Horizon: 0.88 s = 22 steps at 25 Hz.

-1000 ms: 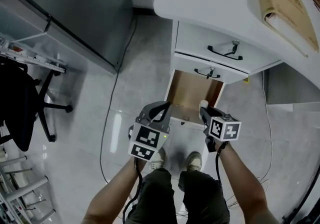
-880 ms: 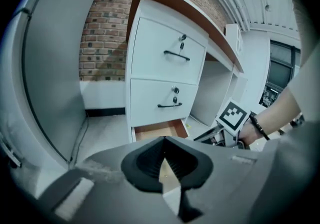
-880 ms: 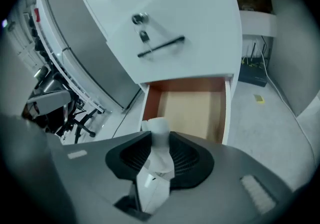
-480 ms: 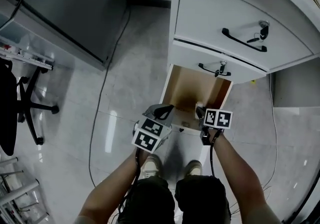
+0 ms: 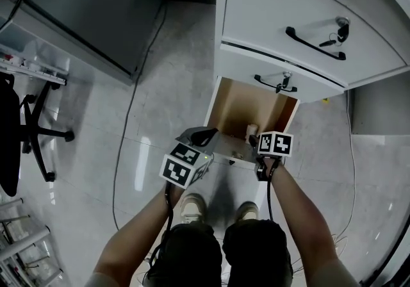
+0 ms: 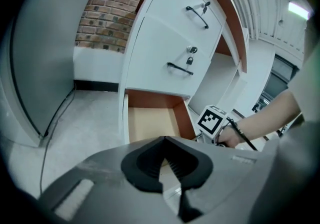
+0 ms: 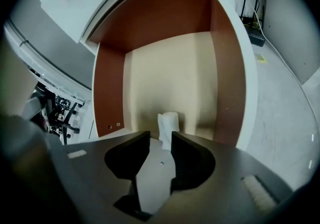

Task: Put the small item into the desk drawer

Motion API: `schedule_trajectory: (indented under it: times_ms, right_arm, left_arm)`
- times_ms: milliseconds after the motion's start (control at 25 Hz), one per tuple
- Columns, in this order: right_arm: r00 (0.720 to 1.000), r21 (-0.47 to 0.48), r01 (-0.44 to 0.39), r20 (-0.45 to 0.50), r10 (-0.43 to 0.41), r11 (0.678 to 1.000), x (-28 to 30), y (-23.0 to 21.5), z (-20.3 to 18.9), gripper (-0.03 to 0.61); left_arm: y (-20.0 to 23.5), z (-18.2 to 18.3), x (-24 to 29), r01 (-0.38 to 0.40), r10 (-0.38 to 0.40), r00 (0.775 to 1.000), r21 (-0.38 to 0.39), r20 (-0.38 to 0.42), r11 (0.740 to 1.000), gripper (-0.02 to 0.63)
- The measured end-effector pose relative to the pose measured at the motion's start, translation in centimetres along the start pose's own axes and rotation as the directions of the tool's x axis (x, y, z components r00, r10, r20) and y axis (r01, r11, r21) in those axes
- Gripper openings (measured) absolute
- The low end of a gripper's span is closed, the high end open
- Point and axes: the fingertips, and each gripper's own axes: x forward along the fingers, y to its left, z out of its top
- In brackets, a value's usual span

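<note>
Holding its jaws together on nothing, left gripper [image 6: 163,141] hangs over the open bottom drawer's [image 5: 246,103] front-left corner. Small white item [image 7: 169,120] stands upright on the drawer floor, near the front wall. Right gripper [image 7: 161,137]: jaws apart, just been opening, item at their tips, unclamped.

**Open drawer over a tiled floor**

The bottom drawer [image 5: 251,103] of the white desk [image 5: 288,4] stands pulled out over the grey tiled floor [image 5: 173,74]. On its tan bottom the small item [image 7: 168,125], a white roll, stands upright close to the front wall. On the floor, a black cable [image 5: 130,116] runs down left of the drawer. An office chair [image 5: 38,132] stands at far left. The person's shoes [image 5: 190,205] are planted just in front of the drawer.
</note>
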Motion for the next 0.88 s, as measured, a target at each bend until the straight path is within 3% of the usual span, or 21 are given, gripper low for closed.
schedule_trajectory:
  times_ms: [400,880]
  right_arm:
    - [0.997,0.006,-0.067,0.05,0.067,0.998,-13.1,5.4,0.4,0.046]
    - [0.966,-0.14,-0.13,0.207,0.157,0.982,-36.4,16.2,4.7,0.005]
  left_arm:
    - [-4.3,7.0,-8.6,-0.011,0.012,1.0,0.022,-0.029,1.0,0.003]
    - [-11.6,18.9,-22.0,-0.008,0.009,1.0,0.035,-0.029,0.999,0.003]
